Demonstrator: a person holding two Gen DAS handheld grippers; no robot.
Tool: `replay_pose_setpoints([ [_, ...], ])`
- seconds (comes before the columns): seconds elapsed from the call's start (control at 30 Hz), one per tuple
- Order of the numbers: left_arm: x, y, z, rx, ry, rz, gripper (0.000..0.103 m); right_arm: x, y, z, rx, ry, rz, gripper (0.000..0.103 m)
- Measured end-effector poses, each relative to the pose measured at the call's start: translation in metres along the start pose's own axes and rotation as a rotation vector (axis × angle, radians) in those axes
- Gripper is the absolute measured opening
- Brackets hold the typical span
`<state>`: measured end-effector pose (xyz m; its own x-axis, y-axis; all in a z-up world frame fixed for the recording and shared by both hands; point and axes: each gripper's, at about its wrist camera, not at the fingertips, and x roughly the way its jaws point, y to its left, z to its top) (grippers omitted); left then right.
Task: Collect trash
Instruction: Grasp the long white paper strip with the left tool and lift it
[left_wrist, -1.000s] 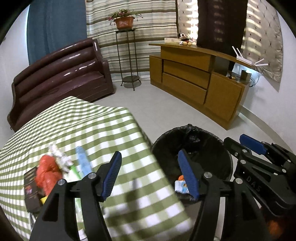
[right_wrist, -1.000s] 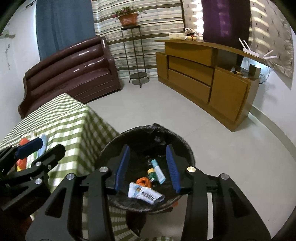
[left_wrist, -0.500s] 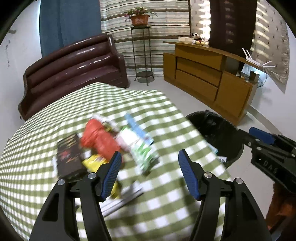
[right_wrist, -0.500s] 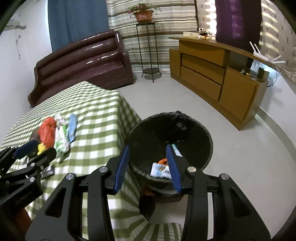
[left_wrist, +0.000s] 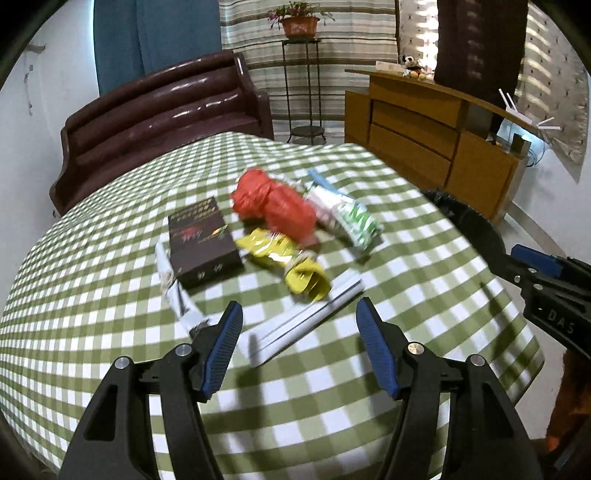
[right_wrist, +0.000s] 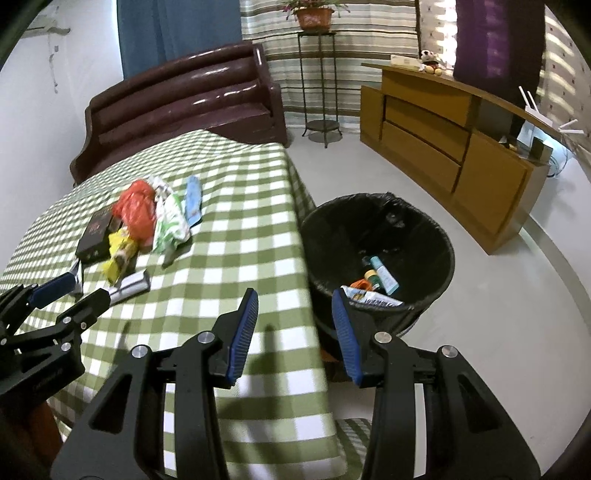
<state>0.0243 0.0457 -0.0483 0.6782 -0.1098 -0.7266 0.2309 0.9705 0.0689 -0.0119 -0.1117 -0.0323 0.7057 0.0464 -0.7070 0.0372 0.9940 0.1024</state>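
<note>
From the left wrist view, the left gripper (left_wrist: 299, 332) hung over the green-checked tabletop (left_wrist: 424, 266) with its jaws spread wide and nothing between them. Just beyond its blue pads (left_wrist: 375, 350) lay a flat white packet (left_wrist: 306, 321), and past that the heap of trash: a crumpled yellow wrapper (left_wrist: 288, 262), a dark box (left_wrist: 201, 240) to its left, a red plastic bag (left_wrist: 275, 203) behind it, and a green-and-white wrapper (left_wrist: 351, 218) at the right of the heap. A strip of white paper (left_wrist: 173, 288) poked out from under the box. The right gripper (left_wrist: 546, 273) showed at the right edge, off the table's side, and the bin (left_wrist: 469, 218) was only a dark rim behind it.

From the right wrist view, the right gripper (right_wrist: 291, 328) was poised above the tabletop's (right_wrist: 240, 258) near edge, jaws parted a fair way and empty. The black-lined bin (right_wrist: 380, 258) stood on the floor hard beside the table, with a few thrown-away items (right_wrist: 373, 286) in its bottom. The same heap lay well to the left on the cloth, the red plastic bag (right_wrist: 135, 210) on top, a light blue packet (right_wrist: 192, 199) at its right. The left gripper (right_wrist: 55, 295) reached in from the left edge, near the white packet (right_wrist: 129, 286).
</note>
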Motion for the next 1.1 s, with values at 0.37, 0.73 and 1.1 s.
replay_pose_setpoints([
  [0.37, 0.021, 0.010, 0.001, -0.004, 0.069, -0.019, 0.063, 0.003, 0.003, -0.003, 0.002, 0.010, 0.007, 0.041],
  [0.73, 0.027, 0.008, 0.005, 0.007, 0.085, -0.055, 0.061, 0.007, -0.001, -0.003, 0.008, 0.023, 0.012, 0.041],
  [1.1, 0.016, -0.012, -0.004, 0.098, 0.054, -0.082, 0.021, 0.009, 0.000, -0.005, 0.007, 0.025, 0.014, 0.041],
])
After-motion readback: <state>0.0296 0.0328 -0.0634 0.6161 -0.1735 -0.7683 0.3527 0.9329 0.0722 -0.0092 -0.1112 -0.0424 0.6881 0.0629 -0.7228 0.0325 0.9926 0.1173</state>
